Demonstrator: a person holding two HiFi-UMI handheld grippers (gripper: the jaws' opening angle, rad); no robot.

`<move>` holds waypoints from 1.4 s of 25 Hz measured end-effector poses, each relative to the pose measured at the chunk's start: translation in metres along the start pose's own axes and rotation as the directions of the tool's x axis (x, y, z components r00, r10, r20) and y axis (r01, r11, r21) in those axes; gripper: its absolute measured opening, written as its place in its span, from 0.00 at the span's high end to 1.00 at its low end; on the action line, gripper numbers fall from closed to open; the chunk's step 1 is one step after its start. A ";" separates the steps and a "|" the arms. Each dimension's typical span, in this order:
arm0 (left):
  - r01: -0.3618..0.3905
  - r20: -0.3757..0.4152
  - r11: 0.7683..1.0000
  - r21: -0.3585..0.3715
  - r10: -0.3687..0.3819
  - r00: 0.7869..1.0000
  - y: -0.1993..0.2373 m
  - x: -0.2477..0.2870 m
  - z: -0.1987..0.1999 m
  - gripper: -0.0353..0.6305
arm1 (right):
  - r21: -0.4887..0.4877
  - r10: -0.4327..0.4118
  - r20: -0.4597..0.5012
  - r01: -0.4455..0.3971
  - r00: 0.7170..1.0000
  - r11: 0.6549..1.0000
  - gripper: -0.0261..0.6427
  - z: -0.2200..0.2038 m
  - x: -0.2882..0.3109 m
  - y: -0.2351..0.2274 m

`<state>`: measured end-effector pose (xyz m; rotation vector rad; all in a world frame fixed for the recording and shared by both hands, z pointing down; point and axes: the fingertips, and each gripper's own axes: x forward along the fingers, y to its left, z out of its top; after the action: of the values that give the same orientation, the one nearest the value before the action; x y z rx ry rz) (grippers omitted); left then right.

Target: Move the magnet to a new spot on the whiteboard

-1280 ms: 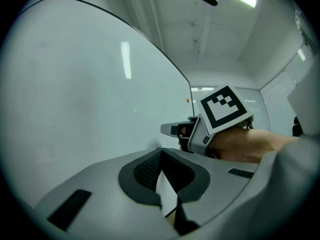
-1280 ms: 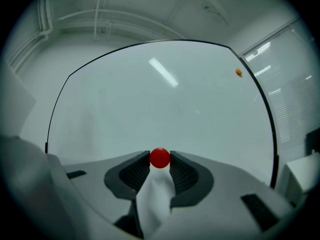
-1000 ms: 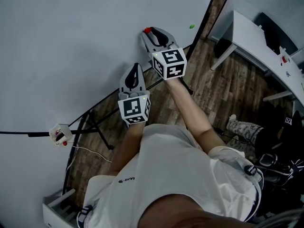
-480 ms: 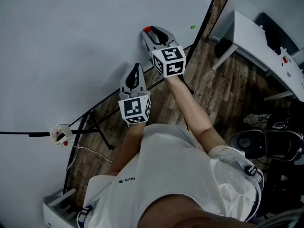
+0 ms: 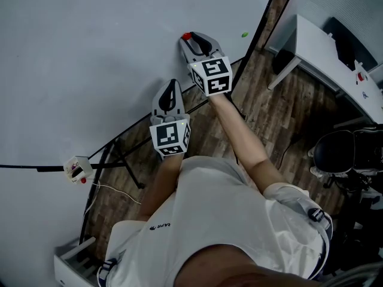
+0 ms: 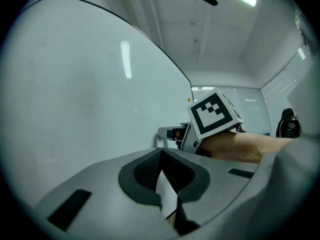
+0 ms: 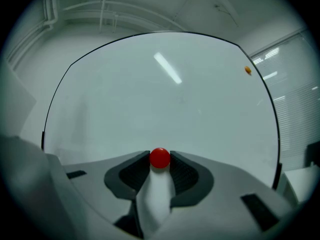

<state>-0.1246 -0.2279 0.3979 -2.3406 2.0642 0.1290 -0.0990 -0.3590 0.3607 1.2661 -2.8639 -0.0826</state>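
A small red magnet (image 5: 186, 37) sits against the whiteboard (image 5: 90, 52) near its right edge. My right gripper (image 5: 187, 39) is shut on it. In the right gripper view the red magnet (image 7: 160, 158) is pinched between the two dark pads (image 7: 137, 166) at the tips of the right gripper (image 7: 160, 157), with the whiteboard (image 7: 165, 94) right behind it. My left gripper (image 5: 171, 85) hovers lower down by the board's bottom edge, shut and holding nothing. Seen in its own view, the left gripper (image 6: 160, 152) has its tips together beside the whiteboard (image 6: 75, 109).
Another small magnet (image 5: 244, 34) sticks near the board's right edge, also visible as a small dot (image 7: 247, 70) in the right gripper view. An eraser box (image 5: 76, 168) rests on the board's ledge. The stand's legs (image 5: 122, 160), a white desk (image 5: 323, 52) and a black chair (image 5: 350, 151) occupy the wooden floor.
Both grippers have stayed where they were, the right one still on the magnet. At the right a person's legs have left view and a black chair has rolled in.
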 end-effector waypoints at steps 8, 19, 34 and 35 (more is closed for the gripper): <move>0.001 0.001 1.000 -0.001 -0.001 1.000 0.002 0.000 0.000 0.94 | 0.030 0.004 0.004 -0.004 1.000 1.000 0.76 -0.003 0.003 -0.004; 0.003 0.000 1.000 -0.005 -0.003 1.000 0.001 0.004 -0.003 0.94 | 0.034 0.009 0.003 -0.009 1.000 0.999 0.76 -0.003 0.006 -0.005; -0.004 0.003 1.000 -0.001 0.004 1.000 0.000 0.005 -0.003 0.94 | 0.030 0.017 0.016 -0.017 1.000 0.999 0.76 -0.004 0.006 -0.006; -0.004 0.004 1.000 0.000 0.004 1.000 0.000 0.005 -0.003 0.94 | 0.030 0.020 0.015 -0.020 1.000 0.999 0.76 -0.004 0.006 -0.006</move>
<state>-0.1235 -0.2334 0.4004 -2.3348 2.0668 0.1329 -0.0988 -0.3674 0.3641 1.2467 -2.9008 -0.0484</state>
